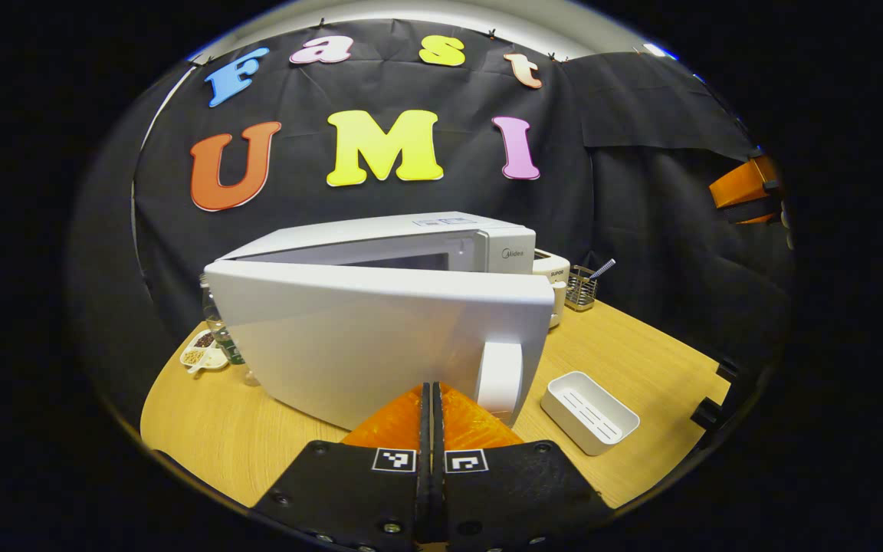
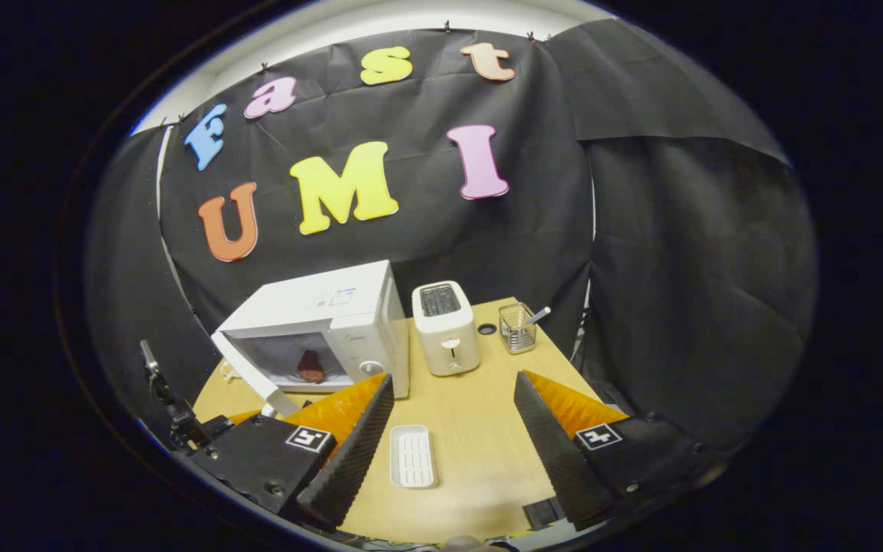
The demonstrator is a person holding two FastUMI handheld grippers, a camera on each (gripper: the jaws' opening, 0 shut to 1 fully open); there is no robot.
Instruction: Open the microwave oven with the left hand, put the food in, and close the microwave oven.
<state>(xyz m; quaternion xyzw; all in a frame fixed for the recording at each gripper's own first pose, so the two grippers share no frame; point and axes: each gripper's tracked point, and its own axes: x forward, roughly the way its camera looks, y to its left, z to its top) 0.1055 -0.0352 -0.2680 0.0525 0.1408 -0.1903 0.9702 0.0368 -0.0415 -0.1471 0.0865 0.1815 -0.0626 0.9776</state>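
Observation:
The white microwave (image 1: 487, 245) stands at the back of the table with its door (image 1: 380, 337) swung partway open. My left gripper (image 1: 431, 395) is shut with nothing between its fingers, its tips close to the door's outer face just left of the handle (image 1: 499, 379). In the right gripper view the microwave (image 2: 334, 307) shows its open door (image 2: 254, 379) and a reddish-brown piece of food (image 2: 311, 366) lying inside the cavity. My right gripper (image 2: 454, 379) is open and empty, held above the table in front of the toaster. It also appears far off at the right edge (image 1: 744, 188).
A white toaster (image 2: 447, 326) stands right of the microwave, with a wire utensil holder (image 2: 518, 326) beyond it. A white slotted tray (image 2: 413, 456) lies on the wooden table (image 2: 480, 429). Small dishes of beans (image 1: 204, 353) sit left of the microwave.

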